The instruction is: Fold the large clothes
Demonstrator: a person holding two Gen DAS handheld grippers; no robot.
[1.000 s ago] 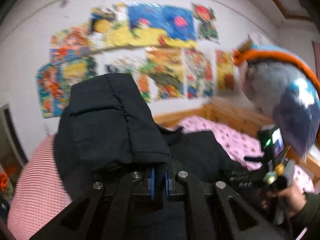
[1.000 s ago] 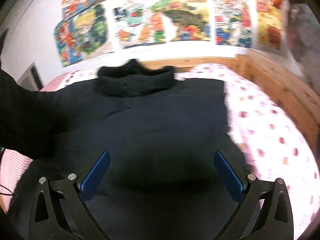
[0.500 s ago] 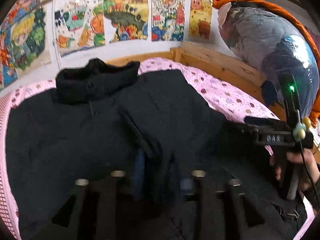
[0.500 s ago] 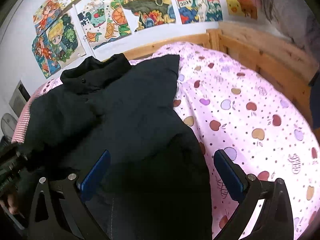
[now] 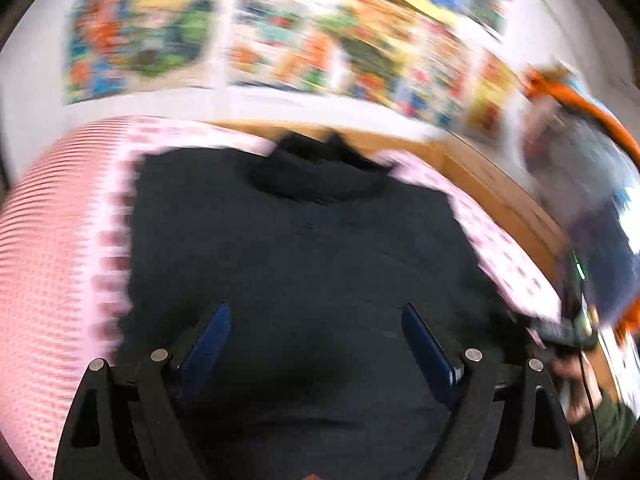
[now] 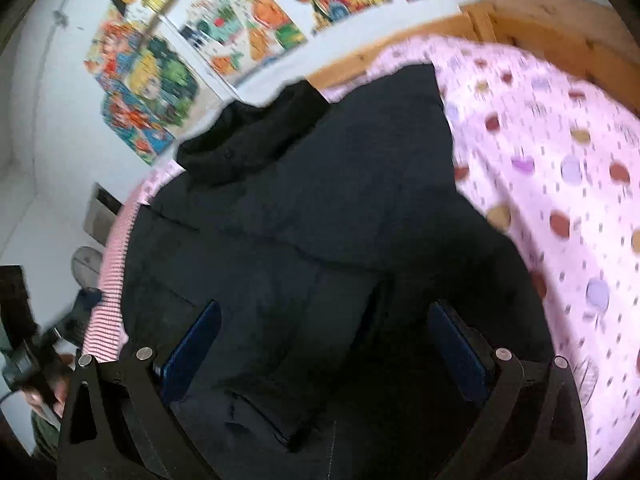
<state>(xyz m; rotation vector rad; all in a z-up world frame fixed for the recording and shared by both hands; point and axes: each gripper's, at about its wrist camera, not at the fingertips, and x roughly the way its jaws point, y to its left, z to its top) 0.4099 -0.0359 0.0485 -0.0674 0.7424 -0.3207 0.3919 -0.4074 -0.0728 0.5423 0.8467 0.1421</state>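
A black padded jacket (image 5: 320,248) is seen spread over a pink bedsheet (image 6: 560,168) printed with coloured apple shapes, its collar (image 5: 316,172) lying toward the top centre of the left wrist frame. In the right wrist frame the jacket fills the centre and lower half, with the collar (image 6: 248,136) at upper left. One sleeve (image 6: 320,344) is seen laid across the jacket body, running down toward the lower centre.

The left gripper (image 5: 316,340) is seen at the bottom of its own frame, above the jacket body. Its jaws are opening; dark fabric lies below the gap, and the blue pads (image 5: 208,340) are not pressed on anything. The frame is heavily blurred.

The right gripper (image 6: 326,344) is seen with its jaws spread wide above the folded-in sleeve; no fabric is clamped by its pads (image 6: 456,344). Whether the tips touch the cloth cannot be told.

A pink-and-white striped cover (image 5: 44,248) is noted at the left edge of the left wrist frame. A wooden bed frame (image 6: 560,28) is seen at upper right of the right wrist frame. Colourful cartoon posters (image 6: 256,12) are fixed on the white wall across the top. A hand (image 5: 580,384) on the other gripper's handle is seen at lower right of the left wrist frame. An orange-trimmed bundle (image 5: 580,160) is seen at the right edge.
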